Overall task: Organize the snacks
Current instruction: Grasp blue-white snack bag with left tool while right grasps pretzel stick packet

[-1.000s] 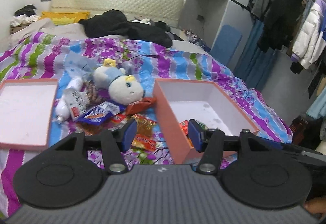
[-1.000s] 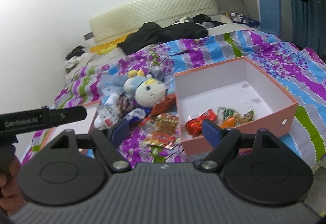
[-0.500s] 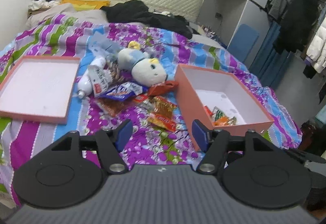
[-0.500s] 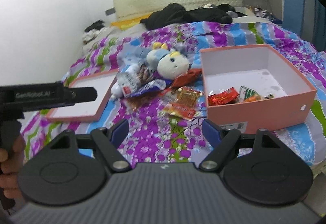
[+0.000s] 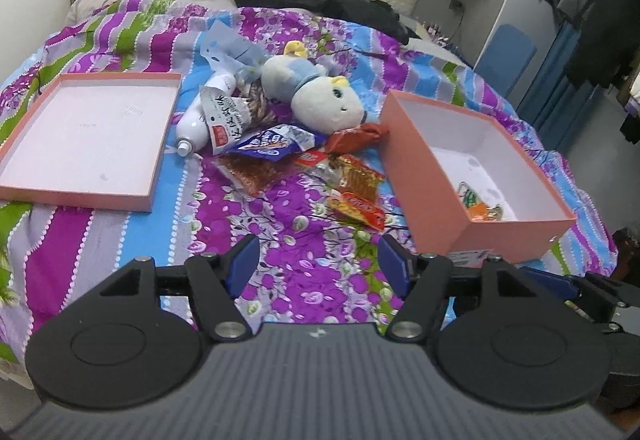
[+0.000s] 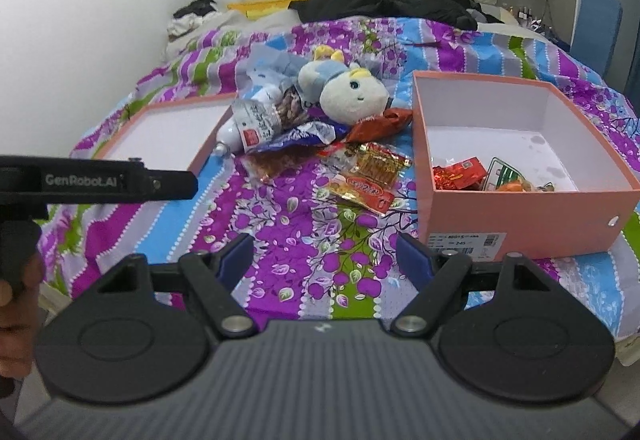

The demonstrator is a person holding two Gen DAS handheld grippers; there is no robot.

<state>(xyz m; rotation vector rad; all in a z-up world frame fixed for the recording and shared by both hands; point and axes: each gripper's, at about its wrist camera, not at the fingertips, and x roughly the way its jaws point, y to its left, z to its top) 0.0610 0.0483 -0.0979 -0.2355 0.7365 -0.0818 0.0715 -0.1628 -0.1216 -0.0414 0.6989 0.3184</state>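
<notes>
The lid (image 5: 86, 133) lies open side up at 9 o'clock on the bed (image 5: 304, 280). Just right of it a white bottle (image 5: 196, 121) and a clear nut bag (image 5: 228, 115) lean together, with a plush toy (image 5: 320, 99) behind them at 12 o'clock. In front of the toy the snacks (image 5: 352, 187) lie in a loose heap: a blue packet (image 5: 272, 145), a red-brown packet (image 5: 354, 137) and orange wrappers. At 3 o'clock stands the box (image 5: 516, 232), a few wrapped snacks in its near corner. The left hand-held gripper (image 5: 318, 260) hangs released and empty over the bed at 6 o'clock, well short of the heap. The right hand-held gripper (image 6: 326, 256) is likewise released and empty, near the box's labelled front.
</notes>
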